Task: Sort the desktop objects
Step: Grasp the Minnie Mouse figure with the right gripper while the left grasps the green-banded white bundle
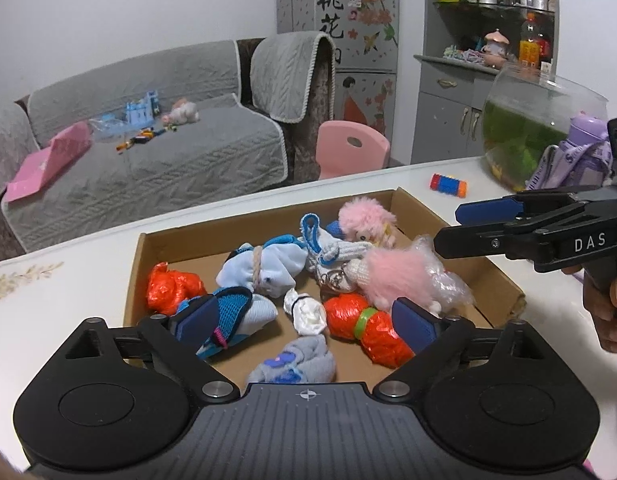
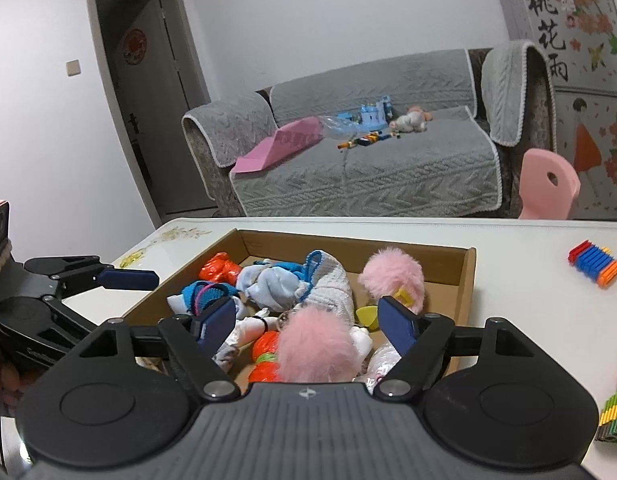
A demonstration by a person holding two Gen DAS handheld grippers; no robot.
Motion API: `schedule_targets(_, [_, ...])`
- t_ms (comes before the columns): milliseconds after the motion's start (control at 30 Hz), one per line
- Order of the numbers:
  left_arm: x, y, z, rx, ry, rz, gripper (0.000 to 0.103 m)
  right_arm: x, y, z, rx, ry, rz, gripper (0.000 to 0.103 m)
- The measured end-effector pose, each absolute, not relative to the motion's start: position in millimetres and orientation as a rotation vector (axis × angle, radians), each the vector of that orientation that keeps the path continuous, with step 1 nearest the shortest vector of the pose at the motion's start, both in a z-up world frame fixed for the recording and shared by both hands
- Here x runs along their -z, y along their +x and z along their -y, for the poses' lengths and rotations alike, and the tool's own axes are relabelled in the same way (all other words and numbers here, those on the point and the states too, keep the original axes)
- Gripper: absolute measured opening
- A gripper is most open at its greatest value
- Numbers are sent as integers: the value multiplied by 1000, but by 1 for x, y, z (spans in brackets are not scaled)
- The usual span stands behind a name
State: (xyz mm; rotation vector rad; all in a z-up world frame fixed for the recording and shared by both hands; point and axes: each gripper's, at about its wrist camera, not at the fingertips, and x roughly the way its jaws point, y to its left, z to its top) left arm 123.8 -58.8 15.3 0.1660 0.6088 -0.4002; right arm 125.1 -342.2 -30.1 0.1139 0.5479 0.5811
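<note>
A shallow cardboard box (image 1: 504,276) sits on a white table (image 1: 68,280), packed with small soft things. This box is the landmark for everything below.

The left gripper (image 1: 304,320) hovers over the box's near edge, fingers spread wide, gripping nothing. Between its fingers lie a white knotted bundle (image 1: 306,312) and an orange bag with a green band (image 1: 364,326); a grey sock (image 1: 296,364) lies nearer the camera. The right gripper (image 2: 308,322) hangs above the box's right side, also spread apart and empty, over a pink fluffy toy (image 2: 316,344).

Outside the box, on the table beyond its far right corner, lies a striped roller toy (image 1: 448,187), seemingly not yet sorted. A stack of coloured strips (image 2: 612,404) sits at the table's right edge.

To do the next pick well, judging from this crowding: choose one item, lower straight down with the fingers either side of it alone, and avoid snagging the neighbouring loops and plastic wrap. Soft items will likely squash, so close firmly around the bulk.
</note>
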Motion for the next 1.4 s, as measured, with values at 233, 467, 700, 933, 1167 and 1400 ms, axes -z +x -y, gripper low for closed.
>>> schedule_targets(233, [-6,102,53,370,245,-627,96,25,106,327,-652,41,-543,81])
schedule_targets(467, [-5,80,41,314,255,-621,98,23,84,307,-748,-57,-550,85])
schedule_targets(700, [5,59,32,247,215,-651,100,25,63,293,-801,-112,-562,88])
schedule_targets(933, [14,60,27,217,203,-683,101,42,50,286,-787,-141,-611,92])
schedule_targets(1167, [25,64,21,204,205,-716,101,48,46,276,-802,-163,-638,91])
schedule_targets(1400, [36,74,16,163,187,-761,101,55,49,272,-785,-163,-666,90])
